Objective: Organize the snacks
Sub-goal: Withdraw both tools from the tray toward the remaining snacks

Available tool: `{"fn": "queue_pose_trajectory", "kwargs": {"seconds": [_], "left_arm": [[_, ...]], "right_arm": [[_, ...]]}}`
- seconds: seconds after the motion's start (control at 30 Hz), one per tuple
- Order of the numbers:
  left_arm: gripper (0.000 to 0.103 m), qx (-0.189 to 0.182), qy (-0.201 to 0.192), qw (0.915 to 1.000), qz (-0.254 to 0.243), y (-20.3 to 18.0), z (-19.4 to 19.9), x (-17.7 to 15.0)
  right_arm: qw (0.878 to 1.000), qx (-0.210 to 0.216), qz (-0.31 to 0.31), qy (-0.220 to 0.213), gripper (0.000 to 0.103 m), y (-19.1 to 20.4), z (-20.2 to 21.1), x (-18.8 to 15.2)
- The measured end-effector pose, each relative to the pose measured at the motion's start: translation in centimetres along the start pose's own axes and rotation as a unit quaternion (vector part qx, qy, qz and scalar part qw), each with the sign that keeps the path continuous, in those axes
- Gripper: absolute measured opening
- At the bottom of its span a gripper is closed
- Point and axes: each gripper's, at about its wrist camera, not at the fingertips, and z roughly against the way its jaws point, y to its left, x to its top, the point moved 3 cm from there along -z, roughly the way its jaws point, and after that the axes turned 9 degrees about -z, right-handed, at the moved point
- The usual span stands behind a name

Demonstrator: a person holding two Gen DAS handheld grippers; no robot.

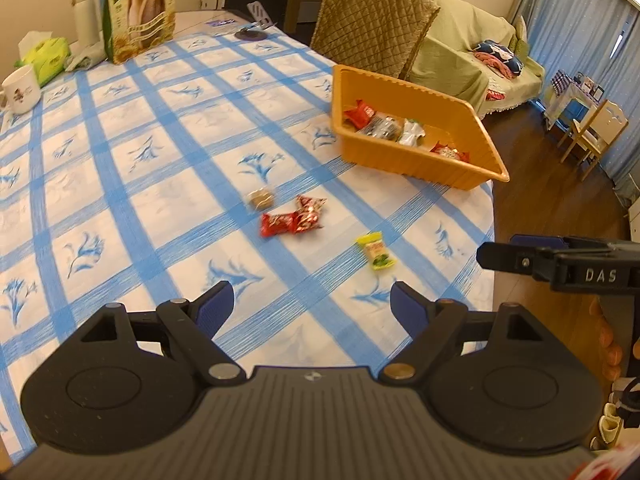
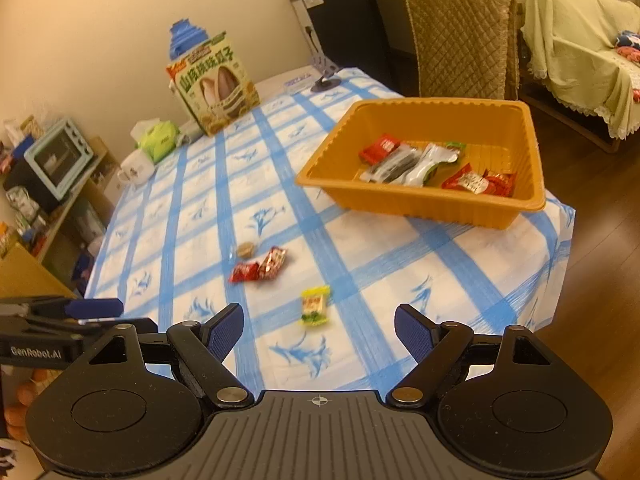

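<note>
Left wrist view first: the left gripper (image 1: 310, 300) is seen spread wide, blue pads well apart, nothing pinched between them. It's tilted down at the checked tablecloth (image 1: 120, 184) from above the near edge of the table, not touching anything. Just ahead of the right finger a yellow-green candy (image 1: 376, 250) is lying flat on the cloth. A bit further out, two red wrappers (image 1: 294, 218) are found touching each other, with a brown snack (image 1: 260, 199) just beside them. Well beyond those, an orange tray (image 1: 416, 160) is parked at the far right edge of the table, and several wrapped snacks can be seen inside it already.

From the right wrist view, the right gripper (image 2: 319, 326) is also held open with empty jaws, angled down over the near edge of the cloth. The candy (image 2: 315, 306) is framed between its fingers but further out, not touched. The wrappers (image 2: 260, 268) and brown snack (image 2: 245, 249) are up and to the left, the tray (image 2: 400, 196) beyond on the right. Both grippers are held side by side, each one's finger poking into the other's view at the edge.

At the far end a seed box (image 1: 140, 10) is stood upright, with a mug (image 1: 21, 89) and tissue pack (image 1: 46, 56) off to its left.
</note>
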Motion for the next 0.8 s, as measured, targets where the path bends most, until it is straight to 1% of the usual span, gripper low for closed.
{"fn": "queue_pose_trajectory", "kwargs": {"seconds": [0.37, 0.8], "left_arm": [[0.084, 0.008, 0.018, 0.9997, 0.016, 2.4, 0.5, -3.1], [0.084, 0.001, 0.030, 0.9992, 0.026, 3.6, 0.9, -5.2]], "right_arm": [[0.999, -0.011, 0.032, 0.042, 0.082, 2.7, -2.6, -3.2], [0.993, -0.036, 0.059, 0.091, 0.082, 4.9, -5.2, -6.4]]}}
